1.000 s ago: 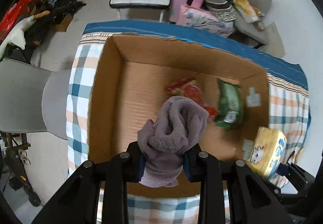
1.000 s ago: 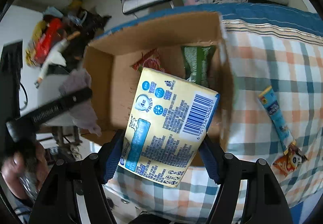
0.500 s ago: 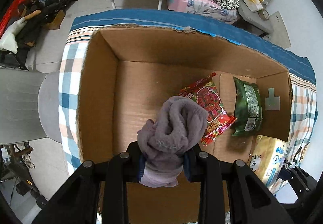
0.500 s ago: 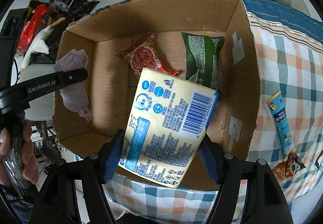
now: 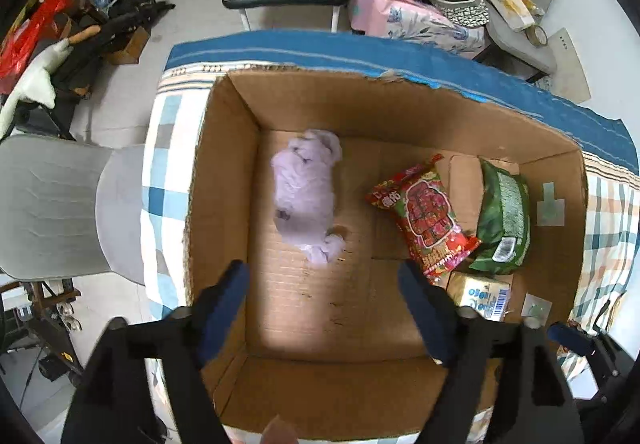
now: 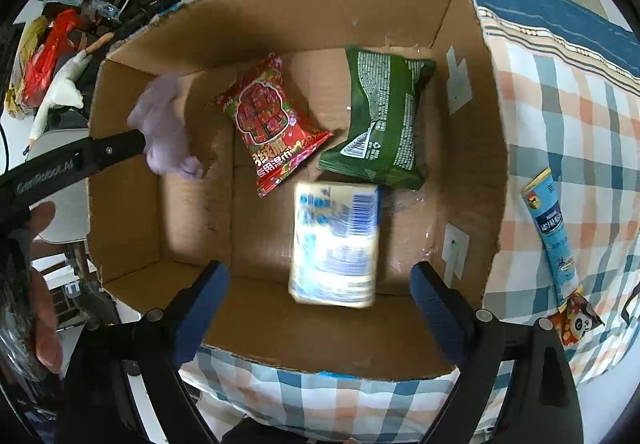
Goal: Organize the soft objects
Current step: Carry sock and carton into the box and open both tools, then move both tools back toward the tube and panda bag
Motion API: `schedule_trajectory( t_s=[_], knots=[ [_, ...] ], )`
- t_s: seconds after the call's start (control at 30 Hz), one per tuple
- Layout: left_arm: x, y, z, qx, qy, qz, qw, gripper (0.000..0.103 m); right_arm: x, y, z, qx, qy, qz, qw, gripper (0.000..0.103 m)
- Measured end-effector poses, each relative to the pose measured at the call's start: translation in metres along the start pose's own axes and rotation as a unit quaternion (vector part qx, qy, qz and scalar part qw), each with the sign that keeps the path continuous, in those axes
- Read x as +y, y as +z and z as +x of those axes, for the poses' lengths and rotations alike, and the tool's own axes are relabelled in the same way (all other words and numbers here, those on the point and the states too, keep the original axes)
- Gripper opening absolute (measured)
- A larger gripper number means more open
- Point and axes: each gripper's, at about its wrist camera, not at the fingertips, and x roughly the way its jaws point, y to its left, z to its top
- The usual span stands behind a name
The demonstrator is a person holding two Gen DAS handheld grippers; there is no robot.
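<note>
Both grippers hang wide open and hold nothing above the cardboard box [image 6: 472, 147]. The blue tube [image 6: 550, 232], left on the checked cloth at the right-wrist frame's right edge, lies lengthwise up-down, nearer the right gripper [image 6: 320, 288] than the left gripper [image 5: 324, 284]. The tissue pack [image 6: 336, 244] and purple cloth [image 5: 306, 195] in the box are motion-blurred.

Readable marks are few. "GenRobot.AI" in pale letters runs along the black finger of the left claw [image 6: 76, 163], seen from the right wrist view. The red packet [image 6: 268, 123] carries large Chinese characters near its lower edge, too distorted to transcribe. The green packet [image 6: 380, 115] shows dense fine print, a barcode and a recycling triangle, none legible. The yellow tissue pack [image 6: 336, 244] has a barcode, blurred. The blue sachet [image 6: 550, 228] bears unreadable characters.
</note>
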Motion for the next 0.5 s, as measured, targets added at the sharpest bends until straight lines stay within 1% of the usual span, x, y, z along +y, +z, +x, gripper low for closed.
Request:
schedule_trajectory(
  t_s=[0.1, 0.17, 0.2, 0.27, 0.3, 0.5],
  knots=[
    [-0.001, -0.005, -0.007, -0.006, 0.000, 0.000, 1.0000, 0.083, 0.000, -0.001, -0.010, -0.007, -0.003, 0.000, 1.000, 0.094],
    [-0.003, -0.009, -0.013, -0.013, 0.003, -0.001, 0.9999, 0.088, 0.001, -0.002, -0.017, -0.014, -0.007, -0.001, 1.000, 0.095],
    [-0.003, -0.012, -0.017, -0.019, 0.004, 0.000, 0.9998, 0.088, 0.001, -0.003, -0.021, -0.018, -0.009, -0.003, 1.000, 0.096],
    [-0.006, -0.019, -0.025, -0.028, 0.007, 0.000, 0.9996, 0.093, 0.002, -0.005, -0.028, -0.023, -0.011, -0.004, 1.000, 0.101],
    [-0.008, -0.024, -0.029, -0.033, 0.010, 0.001, 0.9994, 0.098, 0.001, -0.007, -0.034, -0.027, -0.012, -0.006, 1.000, 0.102],
    [-0.015, -0.048, -0.057, -0.064, 0.010, -0.004, 0.9979, 0.099, 0.006, -0.018, -0.056, -0.055, -0.025, -0.019, 0.998, 0.102]
  ],
)
